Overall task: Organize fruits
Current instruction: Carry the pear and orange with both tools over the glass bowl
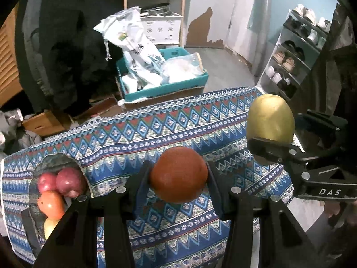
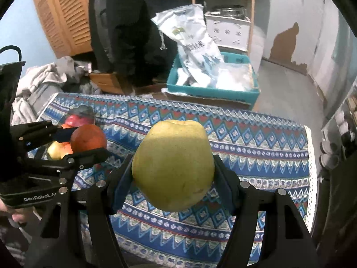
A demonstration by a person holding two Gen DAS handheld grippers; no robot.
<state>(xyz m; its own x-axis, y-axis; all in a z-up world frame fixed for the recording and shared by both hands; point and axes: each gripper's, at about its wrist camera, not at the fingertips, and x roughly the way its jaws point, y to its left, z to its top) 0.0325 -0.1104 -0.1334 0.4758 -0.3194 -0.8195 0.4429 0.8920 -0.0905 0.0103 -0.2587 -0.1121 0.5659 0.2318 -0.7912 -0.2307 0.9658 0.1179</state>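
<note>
— Tablecloth [image 1: 156, 129]: woven cloth, matt, patterned, lace-like edging. Orange [image 1: 178, 174]: dull, finely pitted skin.

— Pear [image 2: 173, 165]: smooth, faintly speckled, soft sheen. Left gripper [image 1: 178, 178] and right gripper [image 2: 173, 172]: matt black plastic, bright metal screw heads, blue pads.

— Plate [image 1: 53, 158]: glossy, marbled grey. Apples [image 1: 60, 182]: shiny skins.

— Crate [image 1: 167, 84]: smooth teal, plastic-looking. Shuttered door [image 2: 62, 15]: slatted wood.
</note>
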